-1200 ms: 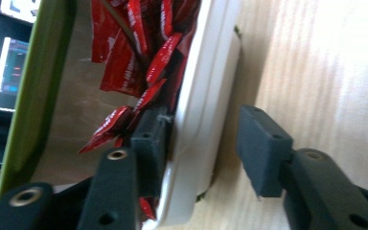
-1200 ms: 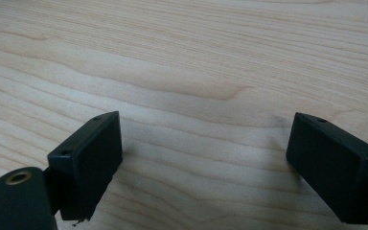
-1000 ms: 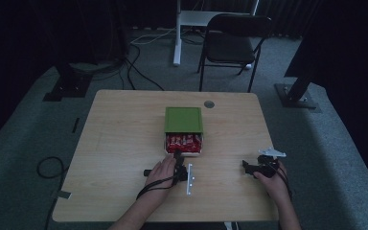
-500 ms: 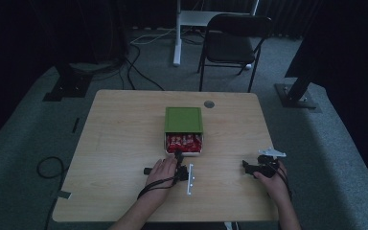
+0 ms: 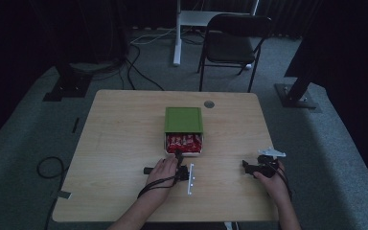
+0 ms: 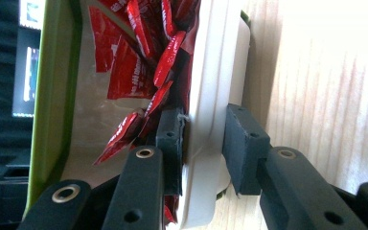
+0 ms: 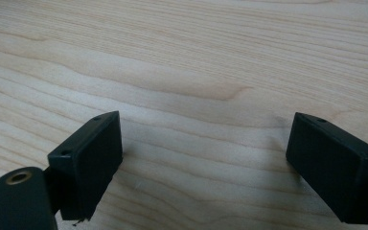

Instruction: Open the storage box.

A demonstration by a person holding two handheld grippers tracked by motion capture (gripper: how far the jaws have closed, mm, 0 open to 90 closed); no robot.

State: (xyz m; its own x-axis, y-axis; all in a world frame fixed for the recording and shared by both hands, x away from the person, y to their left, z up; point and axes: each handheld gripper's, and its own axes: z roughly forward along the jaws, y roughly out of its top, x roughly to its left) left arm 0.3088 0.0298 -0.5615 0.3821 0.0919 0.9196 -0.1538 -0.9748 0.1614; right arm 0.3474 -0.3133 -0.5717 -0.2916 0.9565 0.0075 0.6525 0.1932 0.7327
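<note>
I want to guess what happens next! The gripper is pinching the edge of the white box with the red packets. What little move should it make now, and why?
Probably a gentle pull toward the person. The left hand-held gripper is shut on the white box wall, one pad inside, one outside. The green lid covers the far part, so sliding the box out would likely uncover more red packets. The right hand-held gripper rests open on the table.

High overhead view, two close gripper views

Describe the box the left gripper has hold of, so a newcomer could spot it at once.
On the wooden table, look just past the person's left hand. There sits a white box, its green lid slid back. The red packets showing in its open near end set it apart.
</note>
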